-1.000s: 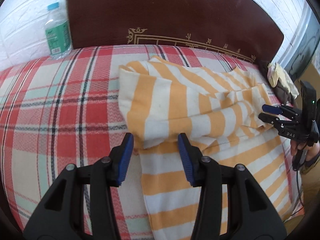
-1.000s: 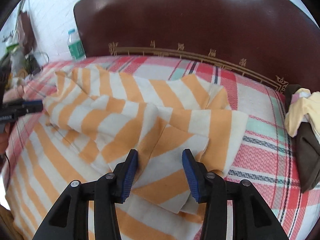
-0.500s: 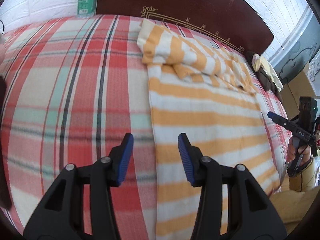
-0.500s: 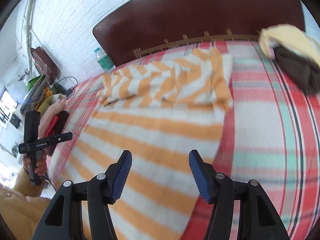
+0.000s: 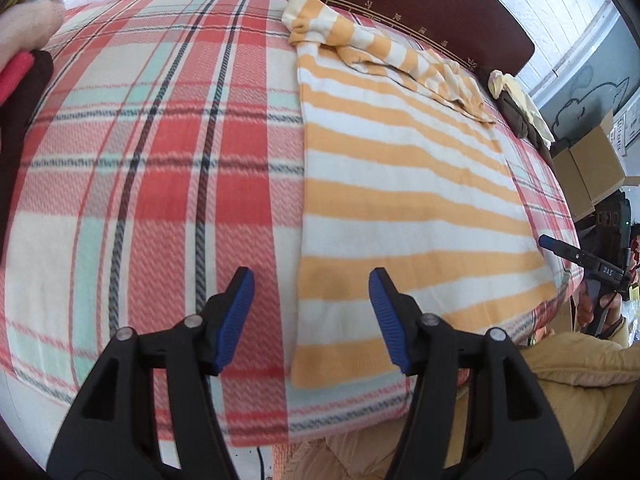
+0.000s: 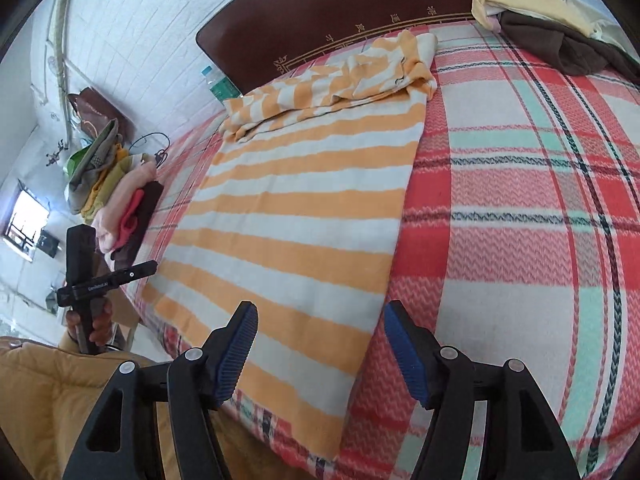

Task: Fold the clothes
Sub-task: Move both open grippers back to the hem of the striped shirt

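Note:
An orange-and-white striped garment point(image 5: 400, 184) lies flat on the plaid bed, its top part folded over and bunched near the headboard point(image 5: 384, 48). It also shows in the right wrist view point(image 6: 296, 216). My left gripper point(image 5: 312, 308) is open and empty, hovering over the garment's near left corner. My right gripper point(image 6: 320, 344) is open and empty, hovering over the garment's near right corner. Each gripper shows in the other's view, the right point(image 5: 580, 256) and the left point(image 6: 108, 280).
The red plaid bedspread point(image 5: 152, 160) covers the bed up to a dark wooden headboard point(image 6: 360, 12). A pile of dark and yellow clothes point(image 6: 560, 36) sits at the far right. A stack of clothes point(image 6: 120, 188) lies at the left edge. A water bottle point(image 6: 218, 84) stands by the headboard.
Both grippers have pulled back from the folded top of the garment to its near corners at the bed's front edge. Both stayed open.

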`<state>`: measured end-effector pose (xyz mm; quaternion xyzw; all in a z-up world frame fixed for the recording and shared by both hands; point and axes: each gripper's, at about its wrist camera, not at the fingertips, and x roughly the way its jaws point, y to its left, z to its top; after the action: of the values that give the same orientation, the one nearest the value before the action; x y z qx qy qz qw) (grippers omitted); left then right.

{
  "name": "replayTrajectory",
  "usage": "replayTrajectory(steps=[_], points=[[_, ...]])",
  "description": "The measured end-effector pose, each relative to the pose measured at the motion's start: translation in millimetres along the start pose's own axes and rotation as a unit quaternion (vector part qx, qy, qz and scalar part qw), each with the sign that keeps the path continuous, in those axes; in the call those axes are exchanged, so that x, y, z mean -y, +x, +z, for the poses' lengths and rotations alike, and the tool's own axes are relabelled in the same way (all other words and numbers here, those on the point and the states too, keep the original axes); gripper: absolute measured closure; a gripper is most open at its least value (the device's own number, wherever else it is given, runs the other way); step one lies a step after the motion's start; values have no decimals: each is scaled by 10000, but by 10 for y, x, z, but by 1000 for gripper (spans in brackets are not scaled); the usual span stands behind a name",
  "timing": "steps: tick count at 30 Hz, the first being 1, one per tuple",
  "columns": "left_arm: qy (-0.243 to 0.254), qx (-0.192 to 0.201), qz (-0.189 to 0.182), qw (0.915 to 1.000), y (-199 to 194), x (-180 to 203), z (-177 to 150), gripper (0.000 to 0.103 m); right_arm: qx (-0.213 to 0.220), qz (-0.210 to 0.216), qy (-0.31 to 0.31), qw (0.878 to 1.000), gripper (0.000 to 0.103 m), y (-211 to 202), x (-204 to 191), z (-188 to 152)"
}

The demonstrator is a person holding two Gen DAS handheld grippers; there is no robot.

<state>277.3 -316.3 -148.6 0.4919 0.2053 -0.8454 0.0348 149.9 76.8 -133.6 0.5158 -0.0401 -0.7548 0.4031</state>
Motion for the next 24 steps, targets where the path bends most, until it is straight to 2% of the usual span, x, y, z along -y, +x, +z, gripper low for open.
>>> replayTrajectory(steps=[3, 5, 15, 24], points=[[16, -2, -41, 10000, -19, 51, -94, 34, 12, -31, -29, 10000, 33, -48, -22, -119], [75, 6, -94, 9999, -19, 97, -150, 25, 42, -20, -21, 10000, 31, -73, -21, -183], [465, -23, -97, 9989, 39, 345, -256, 23, 66, 44, -115, 9999, 30, -34, -96, -361], [278, -170, -255, 9991, 61, 321, -185, 23, -16, 145, -258, 9996, 30, 49, -173, -346]])
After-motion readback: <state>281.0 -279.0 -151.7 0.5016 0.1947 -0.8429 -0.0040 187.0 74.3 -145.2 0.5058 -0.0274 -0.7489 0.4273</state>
